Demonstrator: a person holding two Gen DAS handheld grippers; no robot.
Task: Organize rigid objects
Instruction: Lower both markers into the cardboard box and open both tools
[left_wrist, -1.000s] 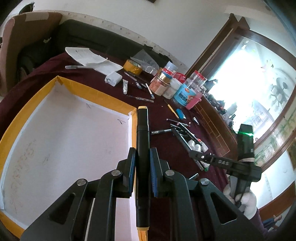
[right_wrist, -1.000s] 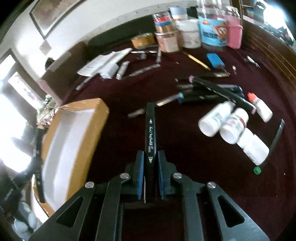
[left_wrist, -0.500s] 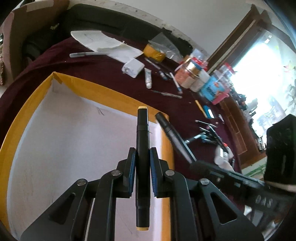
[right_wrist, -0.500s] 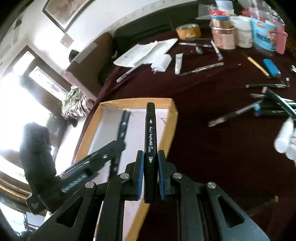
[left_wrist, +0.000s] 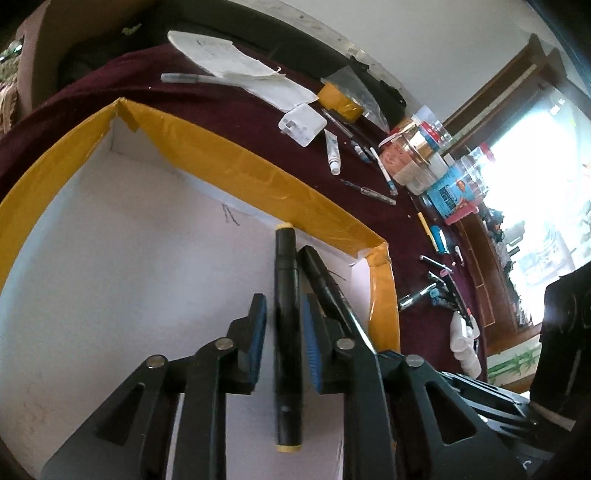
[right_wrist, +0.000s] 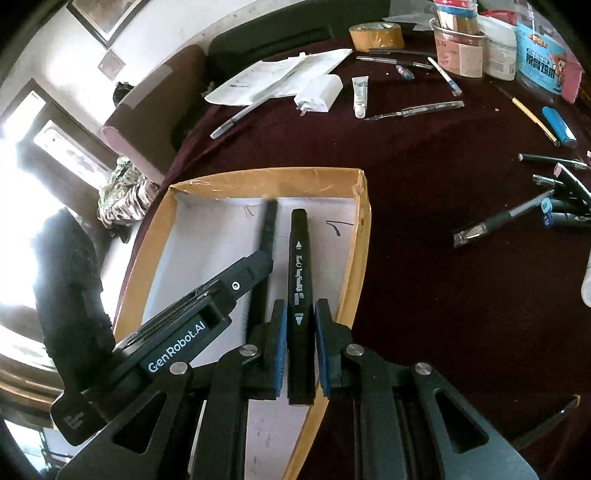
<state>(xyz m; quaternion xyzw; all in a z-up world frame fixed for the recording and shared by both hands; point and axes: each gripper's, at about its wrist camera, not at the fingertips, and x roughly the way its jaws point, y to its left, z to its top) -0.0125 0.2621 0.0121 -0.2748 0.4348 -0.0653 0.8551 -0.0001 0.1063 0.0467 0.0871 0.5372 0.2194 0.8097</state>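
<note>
Jaws on your left gripper (left_wrist: 283, 328) are opening: the blue pads stand off both sides of the yellow-capped marker (left_wrist: 287, 332), which hangs blurred between them over the white floor of the box (left_wrist: 258, 173), so I judge you are letting it drop there. Its far tip sits near the box's far wall, and its length runs parallel to the box's right wall, a sensible way to lay long things side by side. Just right of it, your right gripper (right_wrist: 298, 343) has narrow jaws clamped on the black marker (right_wrist: 300, 295), with white print along its barrel. That marker points down into the same box, close to the right wall, presumably waiting for its turn beside the first. Farther right, on the dark red desk (right_wrist: 424, 258), loose pens (right_wrist: 498, 221), a blue lighter (right_wrist: 558, 125) and a cluster of jars (right_wrist: 480, 48) lie unsorted, well apart from the box.
</note>
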